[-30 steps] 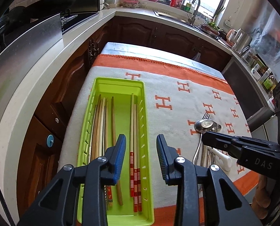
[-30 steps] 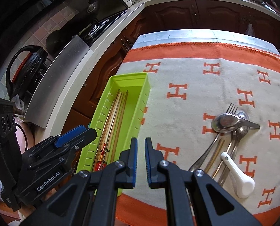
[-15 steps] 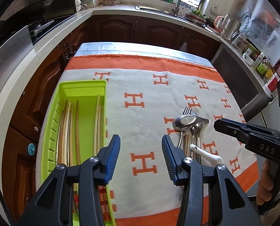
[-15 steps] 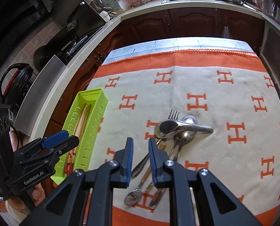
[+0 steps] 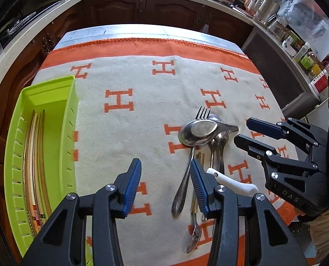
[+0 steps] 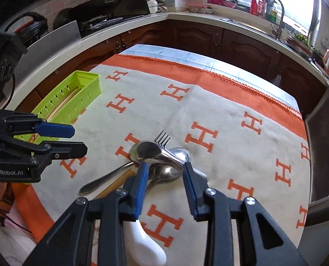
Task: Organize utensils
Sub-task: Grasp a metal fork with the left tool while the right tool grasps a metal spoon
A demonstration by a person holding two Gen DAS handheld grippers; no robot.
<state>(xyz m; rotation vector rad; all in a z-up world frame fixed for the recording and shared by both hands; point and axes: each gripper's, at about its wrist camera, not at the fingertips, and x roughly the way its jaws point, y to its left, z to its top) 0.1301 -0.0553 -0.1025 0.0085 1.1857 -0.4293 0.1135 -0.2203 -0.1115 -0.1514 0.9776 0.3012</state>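
My right gripper (image 6: 164,168) jaws spread wide, empty, over the pile of spoons (image 6: 162,157) | my left gripper (image 5: 165,173) jaws wide apart, empty, beside it | green tray (image 5: 51,102) with chopsticks (image 5: 35,155) at surface's left edge | orange-and-white cloth (image 5: 142,84) covers surface | dark cabinets (image 6: 197,37), sink tap (image 6: 277,13) beyond.

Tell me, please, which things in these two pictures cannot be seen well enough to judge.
- Chopsticks in the green tray: near ends cut off by the left gripper, left view.
- White spoon: mostly hidden behind the right gripper, right view.
- Utensil pile: overlapping pieces, exact count unclear.
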